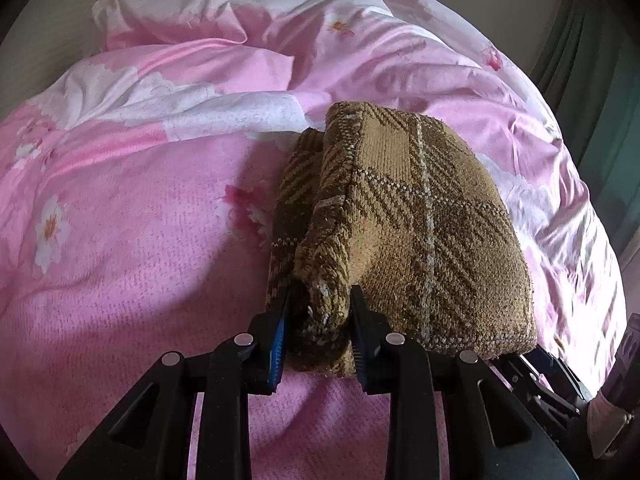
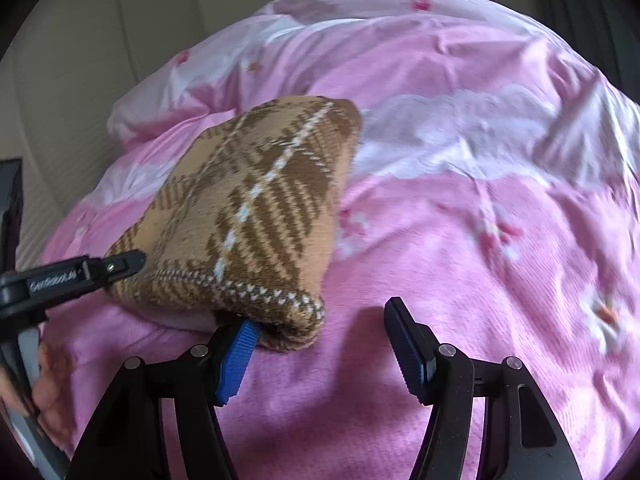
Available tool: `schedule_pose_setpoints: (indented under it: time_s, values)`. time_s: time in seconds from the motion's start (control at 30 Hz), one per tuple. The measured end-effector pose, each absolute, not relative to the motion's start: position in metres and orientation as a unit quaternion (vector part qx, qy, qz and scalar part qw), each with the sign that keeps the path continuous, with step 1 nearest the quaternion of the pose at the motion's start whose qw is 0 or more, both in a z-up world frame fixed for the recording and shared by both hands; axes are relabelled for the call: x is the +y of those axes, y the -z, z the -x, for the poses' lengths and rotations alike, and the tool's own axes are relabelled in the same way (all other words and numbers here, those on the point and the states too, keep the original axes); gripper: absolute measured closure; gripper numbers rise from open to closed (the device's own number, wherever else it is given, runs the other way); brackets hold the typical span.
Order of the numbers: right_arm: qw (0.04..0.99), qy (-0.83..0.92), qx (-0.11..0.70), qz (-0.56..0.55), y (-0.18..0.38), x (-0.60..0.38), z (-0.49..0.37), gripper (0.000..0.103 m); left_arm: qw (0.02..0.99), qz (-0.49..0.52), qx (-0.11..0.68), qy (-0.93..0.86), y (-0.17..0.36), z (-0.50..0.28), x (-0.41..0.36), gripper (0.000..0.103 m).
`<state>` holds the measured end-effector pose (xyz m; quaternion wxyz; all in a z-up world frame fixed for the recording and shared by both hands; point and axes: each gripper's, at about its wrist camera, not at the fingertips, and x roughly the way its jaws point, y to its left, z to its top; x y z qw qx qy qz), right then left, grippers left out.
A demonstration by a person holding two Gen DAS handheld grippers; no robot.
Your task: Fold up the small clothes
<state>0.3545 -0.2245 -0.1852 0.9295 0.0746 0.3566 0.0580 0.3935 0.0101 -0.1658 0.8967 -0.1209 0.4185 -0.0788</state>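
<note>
A brown and tan plaid knit garment (image 1: 408, 224) lies folded into a thick bundle on the pink bed cover. My left gripper (image 1: 320, 300) is shut on the bundle's near left edge, with bunched knit between its fingers. In the right wrist view the garment (image 2: 248, 208) sits left of centre. My right gripper (image 2: 320, 316) is open; its left finger touches the bundle's near corner, its right finger stands clear over the cover. The left gripper shows there at the left edge (image 2: 120, 264), on the garment's side.
A pink flowered duvet (image 1: 120, 220) covers the bed, with rumpled white and pink folds (image 1: 240, 32) behind the garment. A pale wall (image 2: 100, 20) is at the back left, a dark green curtain (image 1: 592, 60) at the right.
</note>
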Motion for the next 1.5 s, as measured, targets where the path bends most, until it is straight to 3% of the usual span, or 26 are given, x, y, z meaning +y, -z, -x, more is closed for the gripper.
schedule_pose_setpoints:
  time_s: [0.17, 0.33, 0.47, 0.53, 0.87, 1.07, 1.17, 1.4, 1.5]
  values:
    - [0.918, -0.044, 0.383, -0.094, 0.196, -0.231, -0.357, 0.039, 0.901, 0.117, 0.409, 0.084, 0.164, -0.388, 0.011, 0.070]
    - [0.928, -0.062, 0.360, -0.079, 0.169, -0.232, -0.340, 0.039, 0.911, 0.122, 0.382, 0.094, 0.124, -0.377, 0.015, 0.069]
    - [0.941, -0.070, 0.320, -0.083, 0.140, -0.242, -0.331, 0.039, 0.926, 0.091, 0.348, 0.119, 0.085, -0.389, -0.001, 0.053]
    - [0.945, -0.071, 0.307, -0.090, 0.127, -0.247, -0.338, 0.039, 0.924, 0.066, 0.351, 0.134, 0.076, -0.413, -0.016, 0.052]
    - [0.936, -0.080, 0.323, -0.112, 0.119, -0.256, -0.408, 0.039, 0.886, 0.053, 0.442, 0.127, 0.119, -0.516, -0.018, 0.055]
    - [0.935, -0.085, 0.326, -0.114, 0.128, -0.255, -0.431, 0.039, 0.876, 0.058, 0.456, 0.148, 0.141, -0.522, -0.020, 0.076]
    - [0.933, -0.083, 0.330, -0.115, 0.134, -0.255, -0.435, 0.039, 0.880, 0.071, 0.453, 0.124, 0.143, -0.521, -0.012, 0.081]
    - [0.930, -0.079, 0.343, -0.107, 0.143, -0.255, -0.435, 0.039, 0.886, 0.074, 0.448, 0.096, 0.154, -0.514, -0.004, 0.080]
    - [0.928, -0.077, 0.348, -0.113, 0.141, -0.257, -0.431, 0.039, 0.884, 0.079, 0.449, 0.105, 0.141, -0.509, -0.004, 0.075]
